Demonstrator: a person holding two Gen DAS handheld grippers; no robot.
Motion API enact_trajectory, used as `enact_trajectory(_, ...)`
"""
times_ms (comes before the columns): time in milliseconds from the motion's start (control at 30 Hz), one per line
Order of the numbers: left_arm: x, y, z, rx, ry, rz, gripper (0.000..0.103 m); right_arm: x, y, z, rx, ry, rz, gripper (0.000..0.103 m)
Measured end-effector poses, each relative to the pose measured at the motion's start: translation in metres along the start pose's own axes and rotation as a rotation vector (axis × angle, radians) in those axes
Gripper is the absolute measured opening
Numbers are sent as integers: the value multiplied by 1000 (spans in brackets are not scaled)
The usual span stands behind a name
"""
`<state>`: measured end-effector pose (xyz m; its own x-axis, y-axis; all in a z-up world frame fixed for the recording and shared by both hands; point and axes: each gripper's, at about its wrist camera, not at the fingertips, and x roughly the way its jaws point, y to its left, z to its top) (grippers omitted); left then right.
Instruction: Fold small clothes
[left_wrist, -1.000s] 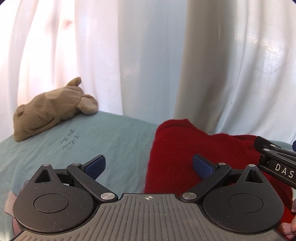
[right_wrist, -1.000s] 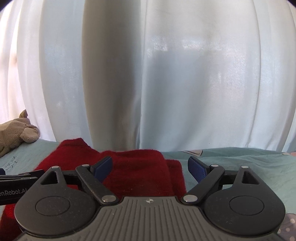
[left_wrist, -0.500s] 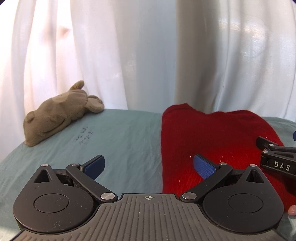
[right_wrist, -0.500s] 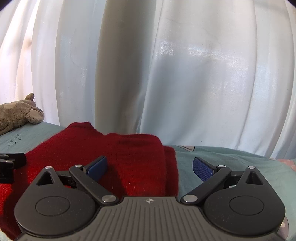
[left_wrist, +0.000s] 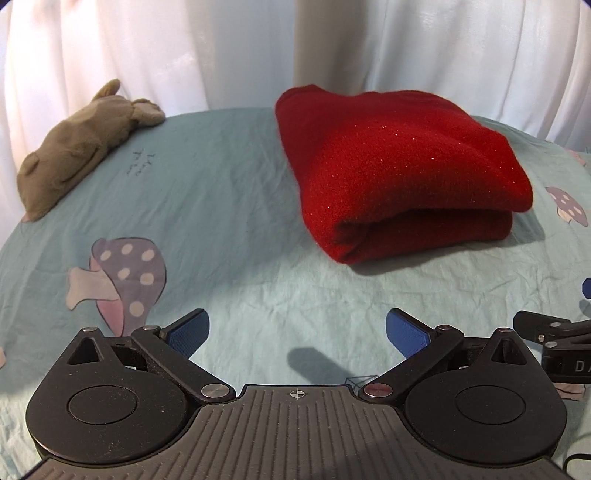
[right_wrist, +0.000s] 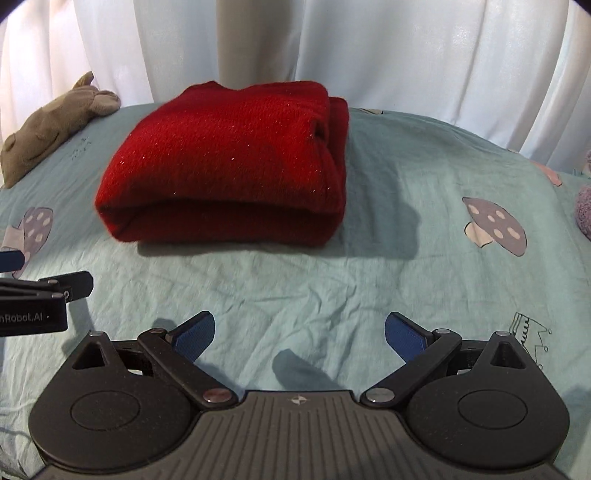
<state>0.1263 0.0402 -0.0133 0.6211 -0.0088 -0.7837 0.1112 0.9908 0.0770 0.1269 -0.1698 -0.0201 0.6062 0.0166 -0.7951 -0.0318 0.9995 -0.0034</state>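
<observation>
Folded red sweater (left_wrist: 402, 162) lies on the bedsheet (left_wrist: 229, 206), far of both empty, spread units: left hand-held gripper (left_wrist: 297, 332) and right hand-held gripper (right_wrist: 299, 334).

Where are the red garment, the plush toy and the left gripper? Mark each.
red garment (right_wrist: 229, 155), right wrist view, top folded layer.
plush toy (left_wrist: 74, 147), left wrist view, its body.
left gripper (left_wrist: 297, 332), left wrist view, midway between open fingertips.

Left claw (left_wrist: 297, 334) spread wide, holding nothing, above the bed sheet (left_wrist: 229, 206). Folded red sweater (left_wrist: 399, 166) lies ahead-right, grey plush toy (left_wrist: 77, 147) far left.
</observation>
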Motion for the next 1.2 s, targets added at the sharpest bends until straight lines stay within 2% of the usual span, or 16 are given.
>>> enact_trajectory(100, -9, 5, -3, -4, 1, 2, 103, -6, 15, 2, -5, 57, -54, 99)
enact_trajectory(233, -10, 8, -4, 13, 37, 5, 103, -18, 26, 10, 36, 64, -42, 99)
enact_trajectory(400, -9, 15, -2, -26, 68, 11, 103, -21, 40, 19, -7, 76, -86, 99)
enact_trajectory(733, -17, 13, 12, -36, 46, 42, 103, -22, 42, 40, -32, 65, -57, 99)
enact_trajectory(900, -15, 13, 13, -60, 68, 24, 103, -19, 41, 42, -31, 70, -42, 99)
enact_trajectory(1200, -21, 9, 10, -44, 63, 26, 103, -23, 39, 41, -28, 63, -33, 99)
